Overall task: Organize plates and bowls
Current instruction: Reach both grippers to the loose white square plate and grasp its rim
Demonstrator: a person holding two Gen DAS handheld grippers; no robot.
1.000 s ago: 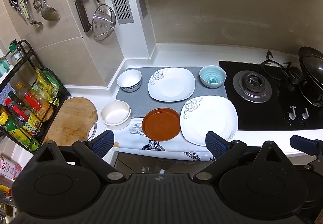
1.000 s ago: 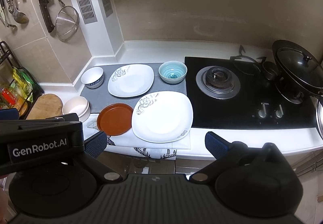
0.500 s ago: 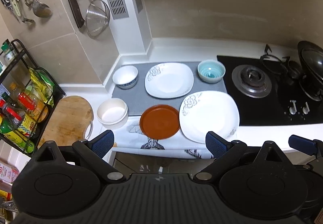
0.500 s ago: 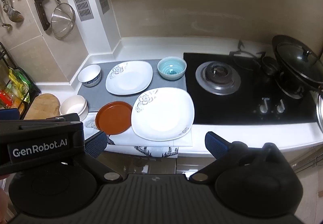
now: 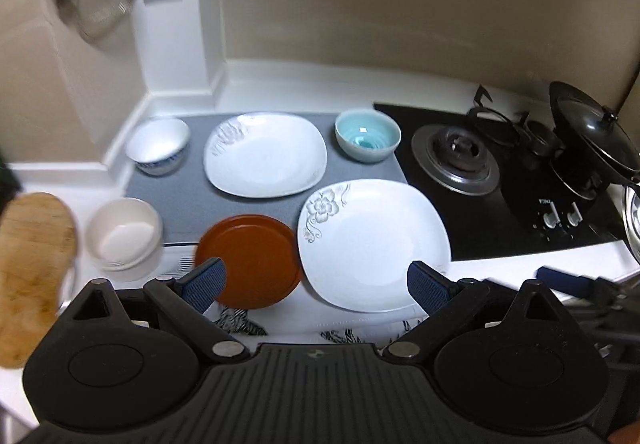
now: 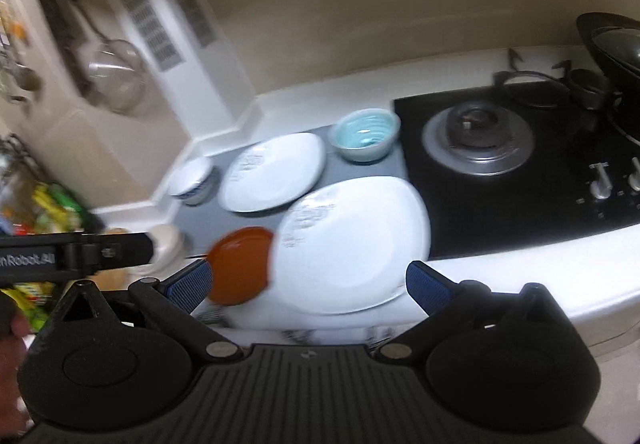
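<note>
Dim, warm indoor light; fisheye bending and motion blur in both wrist views.

Left wrist view: centre fairly sharp, the large white square floral plate (image 5: 374, 244) and black gas hob (image 5: 500, 183) legible; left edge smeared, the oval wooden cutting board (image 5: 34, 268) and hanging wire mesh strainer (image 5: 100, 3) streaked. A small specular glint sits in the pale blue ribbed bowl (image 5: 367, 135). Shadows soft, short. Right wrist view: heavier blur overall, worst at left; the round brown-orange plate (image 6: 242, 264) loses its rim, floral print on the white plate (image 6: 352, 244) unreadable. Walls and counter edge curve strongly; corners vignette to black.
</note>
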